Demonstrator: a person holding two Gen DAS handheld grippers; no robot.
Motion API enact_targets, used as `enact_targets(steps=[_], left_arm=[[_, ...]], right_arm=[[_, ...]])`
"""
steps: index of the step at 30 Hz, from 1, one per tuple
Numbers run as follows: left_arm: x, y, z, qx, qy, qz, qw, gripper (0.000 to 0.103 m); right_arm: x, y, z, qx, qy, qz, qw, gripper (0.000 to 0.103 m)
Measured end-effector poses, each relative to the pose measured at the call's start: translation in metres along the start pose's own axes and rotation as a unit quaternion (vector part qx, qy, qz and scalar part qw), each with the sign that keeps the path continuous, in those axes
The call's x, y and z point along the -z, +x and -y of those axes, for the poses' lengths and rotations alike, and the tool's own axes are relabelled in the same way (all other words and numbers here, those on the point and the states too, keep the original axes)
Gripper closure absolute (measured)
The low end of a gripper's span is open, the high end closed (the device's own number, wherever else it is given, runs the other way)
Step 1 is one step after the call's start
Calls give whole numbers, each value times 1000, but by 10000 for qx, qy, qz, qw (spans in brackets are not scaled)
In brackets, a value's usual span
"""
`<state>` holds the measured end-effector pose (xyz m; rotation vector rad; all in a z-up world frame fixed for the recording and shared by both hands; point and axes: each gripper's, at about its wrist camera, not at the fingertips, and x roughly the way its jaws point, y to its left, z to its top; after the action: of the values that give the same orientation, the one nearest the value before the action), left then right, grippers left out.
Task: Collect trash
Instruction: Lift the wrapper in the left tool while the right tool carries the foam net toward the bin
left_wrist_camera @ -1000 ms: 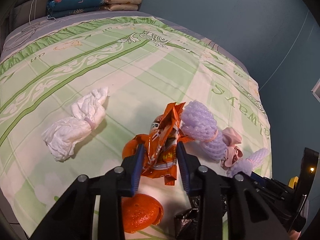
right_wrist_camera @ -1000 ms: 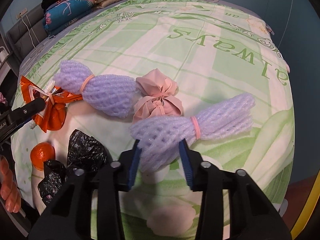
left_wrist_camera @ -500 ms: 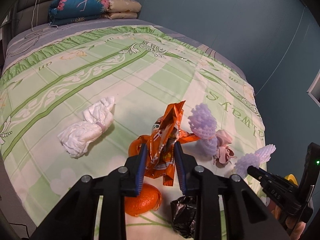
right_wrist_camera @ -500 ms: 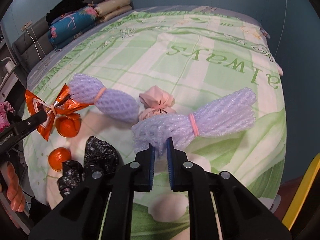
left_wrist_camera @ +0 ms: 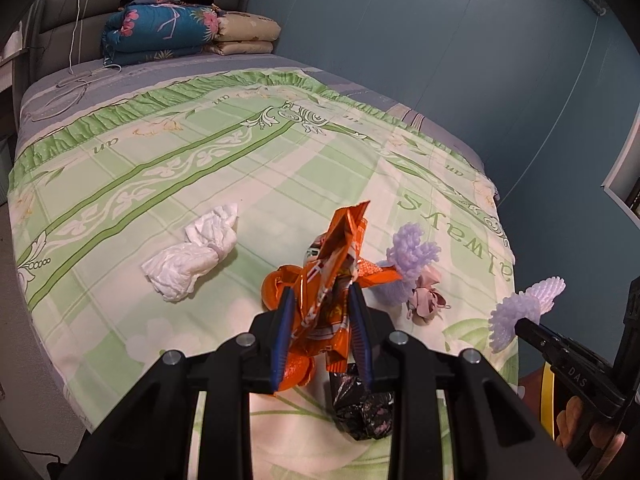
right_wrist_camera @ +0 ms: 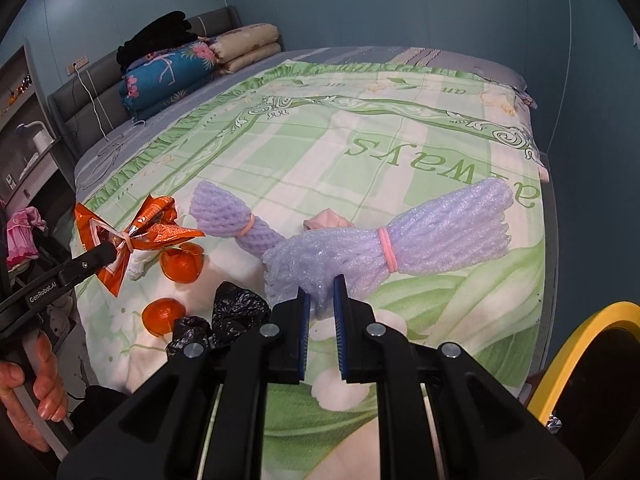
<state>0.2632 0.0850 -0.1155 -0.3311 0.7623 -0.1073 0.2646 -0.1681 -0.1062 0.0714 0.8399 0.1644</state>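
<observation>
From the left wrist, your left tongs point(left_wrist_camera: 322, 334) are pinching the orange snack wrapper point(left_wrist_camera: 334, 276) above the bed point(left_wrist_camera: 160, 160); the white tissue bundle point(left_wrist_camera: 192, 258) is waiting.

From the right wrist, your right tongs point(right_wrist_camera: 321, 322) are squeezing the purple foam net point(right_wrist_camera: 384, 240); the black bag point(right_wrist_camera: 236, 310) and tangerines point(right_wrist_camera: 181, 264) are remaining, so collecting looks barely begun.

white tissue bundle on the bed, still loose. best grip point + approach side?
Grip the white tissue bundle at its waist, where a band cinches it and it looks narrowest. It lies flat, long axis running from near-left to far-right, so come from above with the fingers straddling that axis. Both flared ends look soft and would probably crush or slip. The left gripper is occupied: it holds the orange wrapper.
</observation>
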Motion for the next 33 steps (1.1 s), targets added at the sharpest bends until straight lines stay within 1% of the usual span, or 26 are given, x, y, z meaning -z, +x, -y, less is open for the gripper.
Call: enact_targets(steps=[7,17,25,33], left_arm=[[-3,-23,1,-37,-25,200,9998,77],[-5,-52,12,-101,129,405,9990,77],[-7,-74,29,-110,249,572,9980,77],[-6,-93,51,-85,376,712,9967,77]], right_arm=[[0,-25,-2,-83,-51,216,9997,92],[-2,-61,-1,-196,-136,516,9984,92],[-2,-93,3,-270,-179,811,9962,92],[-1,-125,18,-333,-113,1105,9932,92]])
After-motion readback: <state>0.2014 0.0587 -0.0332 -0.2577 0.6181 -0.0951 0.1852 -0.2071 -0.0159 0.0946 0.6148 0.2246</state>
